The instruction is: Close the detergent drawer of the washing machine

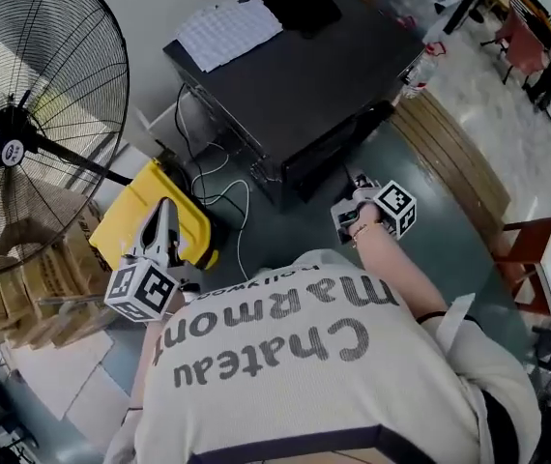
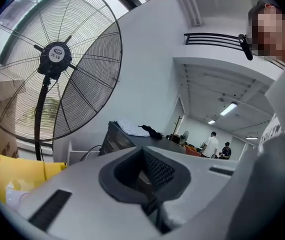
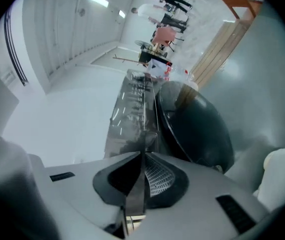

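Washing machine (image 1: 304, 95) faced lower right; fan (image 1: 24, 133) and yellow bin (image 1: 145, 211) stood beside it.
Left tongs (image 2: 143, 154) and right tongs (image 3: 142, 158) were closed, empty.

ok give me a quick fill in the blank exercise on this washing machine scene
1. The large fan stands on the person's ___ side.
2. The container beside the left gripper is ___ in colour.
3. On the washing machine lie a white cloth and a ___ one.
4. The right gripper has its jaws ___.

Missing words: left; yellow; black; shut
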A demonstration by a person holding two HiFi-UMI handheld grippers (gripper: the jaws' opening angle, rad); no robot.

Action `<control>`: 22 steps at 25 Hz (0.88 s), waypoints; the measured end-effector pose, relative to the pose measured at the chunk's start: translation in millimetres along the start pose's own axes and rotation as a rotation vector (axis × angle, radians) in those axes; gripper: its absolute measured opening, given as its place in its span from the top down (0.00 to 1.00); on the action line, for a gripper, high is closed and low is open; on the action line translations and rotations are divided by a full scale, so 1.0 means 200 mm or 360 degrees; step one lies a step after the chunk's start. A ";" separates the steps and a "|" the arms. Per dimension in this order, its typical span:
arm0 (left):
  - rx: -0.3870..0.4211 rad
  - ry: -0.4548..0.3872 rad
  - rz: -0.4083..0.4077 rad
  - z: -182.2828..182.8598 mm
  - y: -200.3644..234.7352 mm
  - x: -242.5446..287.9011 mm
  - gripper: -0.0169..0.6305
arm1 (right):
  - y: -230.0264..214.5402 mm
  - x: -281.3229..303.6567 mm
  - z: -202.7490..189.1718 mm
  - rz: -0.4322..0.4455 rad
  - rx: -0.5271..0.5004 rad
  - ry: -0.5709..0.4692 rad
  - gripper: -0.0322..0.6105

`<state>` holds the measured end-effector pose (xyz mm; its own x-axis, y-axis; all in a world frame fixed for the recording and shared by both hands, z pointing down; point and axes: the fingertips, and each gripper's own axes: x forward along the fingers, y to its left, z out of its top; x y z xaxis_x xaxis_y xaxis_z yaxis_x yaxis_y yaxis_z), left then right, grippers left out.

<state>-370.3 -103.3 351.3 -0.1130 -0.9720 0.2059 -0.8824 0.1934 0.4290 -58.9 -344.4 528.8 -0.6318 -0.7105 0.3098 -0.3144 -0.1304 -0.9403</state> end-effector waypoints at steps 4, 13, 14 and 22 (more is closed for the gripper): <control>-0.0013 0.0049 -0.0114 -0.05 -0.06 0.04 0.96 | 0.16 -0.17 0.10 0.0056 -0.0046 -0.0217 0.91; 0.0031 0.0040 -0.0330 -0.11 -0.33 0.07 0.96 | 0.75 -0.57 0.07 0.0170 -0.1216 -0.0239 0.91; 0.0032 0.0050 -0.0341 -0.12 -0.37 0.07 0.96 | 0.79 -0.60 0.06 0.0179 -0.1339 -0.0224 0.91; 0.0000 0.0089 -0.0311 -0.30 -0.59 -0.02 0.96 | 0.84 -0.77 0.04 0.0201 -0.1889 -0.0115 0.91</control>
<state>-238.7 -114.3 352.7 0.0860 -0.9821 0.1675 -0.8851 0.0019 0.4655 -8.8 -263.0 323.0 -0.6759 -0.7147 0.1799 -0.7351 0.6361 -0.2346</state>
